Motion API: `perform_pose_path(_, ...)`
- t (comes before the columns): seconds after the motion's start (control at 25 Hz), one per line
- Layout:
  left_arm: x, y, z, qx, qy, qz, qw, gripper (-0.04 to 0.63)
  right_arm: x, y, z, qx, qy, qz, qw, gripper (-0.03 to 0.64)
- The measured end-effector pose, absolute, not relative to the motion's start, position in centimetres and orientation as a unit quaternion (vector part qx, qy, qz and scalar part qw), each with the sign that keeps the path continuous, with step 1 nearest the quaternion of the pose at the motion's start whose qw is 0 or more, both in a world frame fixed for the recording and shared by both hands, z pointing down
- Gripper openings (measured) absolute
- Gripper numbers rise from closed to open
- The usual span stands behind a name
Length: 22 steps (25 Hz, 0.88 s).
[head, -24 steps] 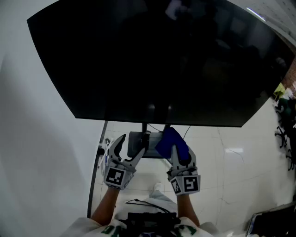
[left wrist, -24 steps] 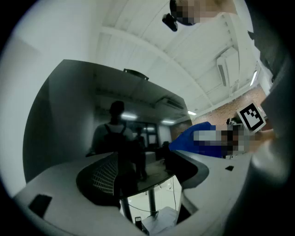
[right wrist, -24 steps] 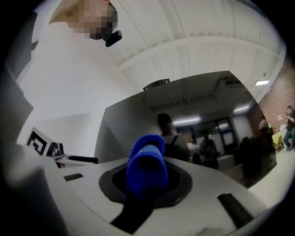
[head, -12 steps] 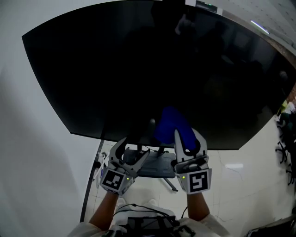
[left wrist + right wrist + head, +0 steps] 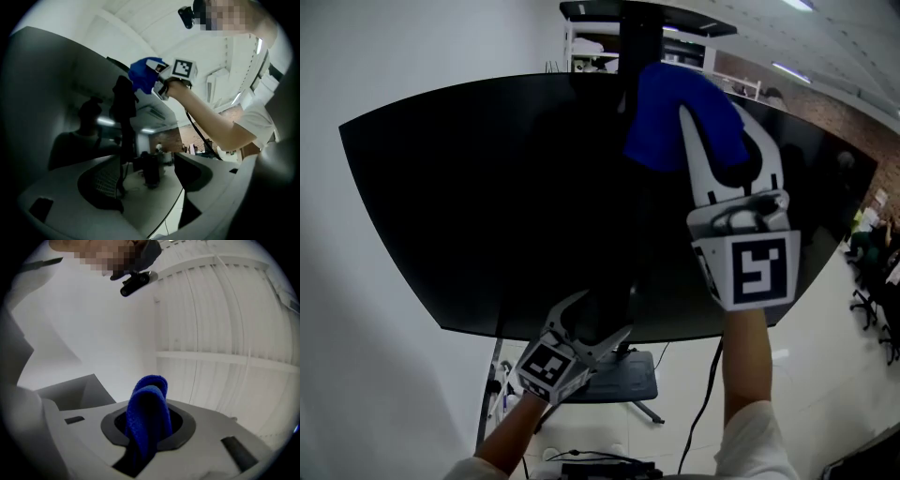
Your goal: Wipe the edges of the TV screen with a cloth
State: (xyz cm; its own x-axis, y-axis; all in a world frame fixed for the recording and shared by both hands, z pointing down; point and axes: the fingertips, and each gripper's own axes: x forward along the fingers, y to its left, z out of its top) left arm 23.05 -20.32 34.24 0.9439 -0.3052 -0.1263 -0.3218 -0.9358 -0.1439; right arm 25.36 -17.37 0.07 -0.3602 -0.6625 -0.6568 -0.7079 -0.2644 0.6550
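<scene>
The large black TV screen (image 5: 506, 206) fills the head view. My right gripper (image 5: 719, 117) is raised to the screen's top edge near the middle, shut on a folded blue cloth (image 5: 673, 114) that overlaps that edge. The right gripper view shows the cloth (image 5: 147, 416) pinched between the jaws of the gripper (image 5: 146, 430). My left gripper (image 5: 592, 330) hangs open and empty just in front of the screen's lower edge. From the left gripper view, the open jaws frame the glossy screen (image 5: 47, 93), with the blue cloth (image 5: 143, 77) up at its top edge.
The TV stand's base (image 5: 623, 382) sits on the glossy floor below the screen, with a black cable (image 5: 705, 412) hanging beside it. A dark mounting post (image 5: 639, 33) rises behind the top edge. A white wall lies to the left; office chairs stand far right.
My right gripper has risen with the blue cloth from below the screen's lower edge up to its top edge. The left gripper stayed low by the bottom edge.
</scene>
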Motion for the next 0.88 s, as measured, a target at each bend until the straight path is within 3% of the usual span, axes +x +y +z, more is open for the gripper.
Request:
perform_pose_path(0.28,27.2,-19.3,33.2,-0.994,0.066,0.054,0.063,0.341,23.9,-24.0,-7.0,-0.580,0.580,0.566,-0.085,0.083)
perform_pose_path(0.48,31.6,-16.4,34.5,-0.998,-0.016,0.036,0.054,0.341,28.4,-24.7,-6.8,-0.608,0.551,0.548,-0.161,0.089)
perform_pose_path(0.64,35.9,-14.1,34.2,-0.995,-0.077,0.043,0.038,0.339,35.6,-22.5,-6.1,-0.647,0.520,0.524,-0.190,0.091)
perform_pose_path(0.88,44.7,-8.2,35.1,-0.982,-0.181,0.045,0.033,0.339,52.4,-16.9,-5.0,-0.741,0.456,0.447,-0.207,0.092)
